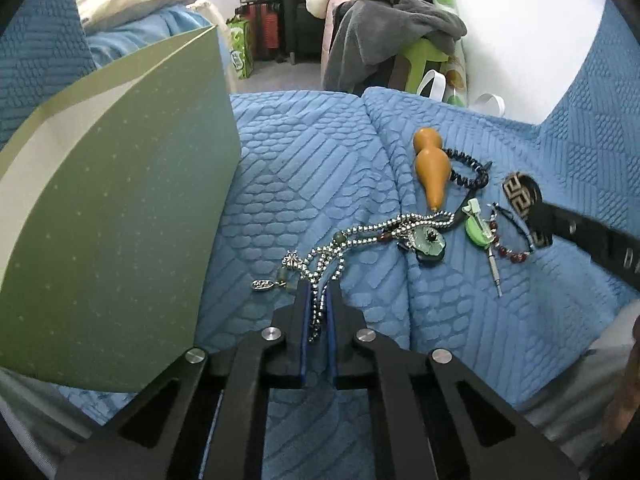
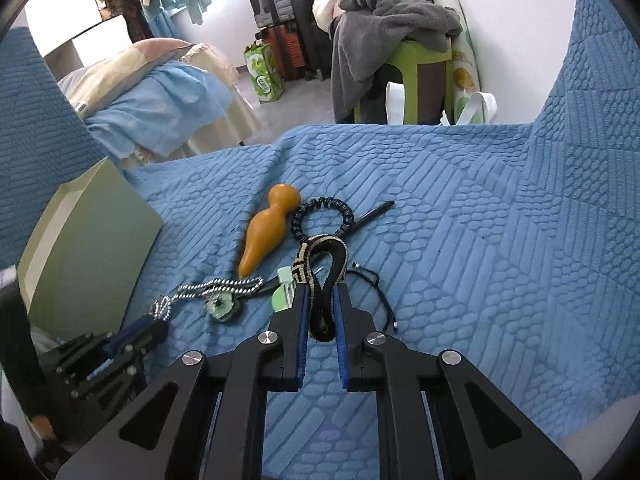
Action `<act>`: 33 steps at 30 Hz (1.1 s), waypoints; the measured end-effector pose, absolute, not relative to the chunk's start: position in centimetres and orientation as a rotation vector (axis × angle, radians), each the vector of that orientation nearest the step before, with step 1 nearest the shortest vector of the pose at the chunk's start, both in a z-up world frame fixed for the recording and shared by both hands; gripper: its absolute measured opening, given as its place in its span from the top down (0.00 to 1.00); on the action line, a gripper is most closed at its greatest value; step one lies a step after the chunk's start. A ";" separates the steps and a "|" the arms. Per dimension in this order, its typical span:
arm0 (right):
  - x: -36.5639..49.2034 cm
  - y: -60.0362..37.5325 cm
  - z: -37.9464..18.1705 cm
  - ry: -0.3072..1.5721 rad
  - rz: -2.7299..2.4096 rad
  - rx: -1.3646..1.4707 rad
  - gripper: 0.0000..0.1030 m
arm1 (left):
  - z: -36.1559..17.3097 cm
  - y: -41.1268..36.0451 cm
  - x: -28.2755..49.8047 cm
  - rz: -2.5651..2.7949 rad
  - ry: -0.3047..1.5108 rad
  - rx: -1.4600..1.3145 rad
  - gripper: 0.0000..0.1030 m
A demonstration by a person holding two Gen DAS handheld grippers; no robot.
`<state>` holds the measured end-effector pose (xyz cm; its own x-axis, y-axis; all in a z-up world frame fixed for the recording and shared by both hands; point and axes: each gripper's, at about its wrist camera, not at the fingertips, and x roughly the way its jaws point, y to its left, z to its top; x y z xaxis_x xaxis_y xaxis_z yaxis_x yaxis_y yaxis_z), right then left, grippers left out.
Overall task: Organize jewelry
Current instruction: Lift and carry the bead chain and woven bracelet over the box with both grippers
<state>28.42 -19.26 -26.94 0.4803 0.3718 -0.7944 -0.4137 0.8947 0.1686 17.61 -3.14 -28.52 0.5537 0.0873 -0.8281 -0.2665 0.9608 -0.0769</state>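
Note:
My left gripper point(image 1: 318, 300) is shut on the silver bead necklace point(image 1: 360, 236), whose chain runs between the blue pads; its green jade pendant point(image 1: 430, 245) lies on the blue quilted bedspread point(image 1: 312, 168). My right gripper point(image 2: 322, 290) is shut on a black and beige woven patterned band point(image 2: 320, 256), looped up between its fingers. The band point(image 1: 520, 194) and right gripper point(image 1: 538, 220) show at the right of the left wrist view. The left gripper point(image 2: 154, 328) with the necklace point(image 2: 216, 288) appears at the lower left of the right wrist view.
An open green box point(image 1: 120, 220) stands left of the jewelry. On the bedspread lie an orange gourd point(image 2: 268, 232), a dark coiled bracelet point(image 2: 324, 218), a black stick point(image 2: 372, 212), a black cord bracelet point(image 2: 372, 292), a red bead bracelet point(image 1: 508, 250) and a small green piece point(image 1: 478, 228).

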 end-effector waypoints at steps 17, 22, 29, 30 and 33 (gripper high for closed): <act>25.7 -19.5 -25.9 0.980 0.444 -0.049 0.90 | -26.5 -2.3 17.3 0.030 1.009 -0.303 0.95; 26.1 -20.2 -24.3 0.962 0.436 0.002 0.90 | -24.4 -3.5 17.4 -0.034 0.986 -0.267 0.95; 24.6 -20.4 -22.8 0.930 0.429 0.019 0.90 | -21.7 -1.9 16.8 -0.054 0.923 -0.352 0.97; 24.4 -20.5 -22.5 0.922 0.425 0.018 0.90 | -21.2 -1.7 16.8 -0.057 0.919 -0.363 0.98; 24.0 -20.9 -21.6 0.916 0.427 0.040 0.90 | -19.1 -1.1 16.8 -0.076 0.884 -0.384 0.98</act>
<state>23.99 -20.87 -21.61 0.5313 0.3746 -0.7598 -0.3406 0.9157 0.2132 16.81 -1.13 -19.11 0.6363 -0.2216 -0.7389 -0.0922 0.9291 -0.3581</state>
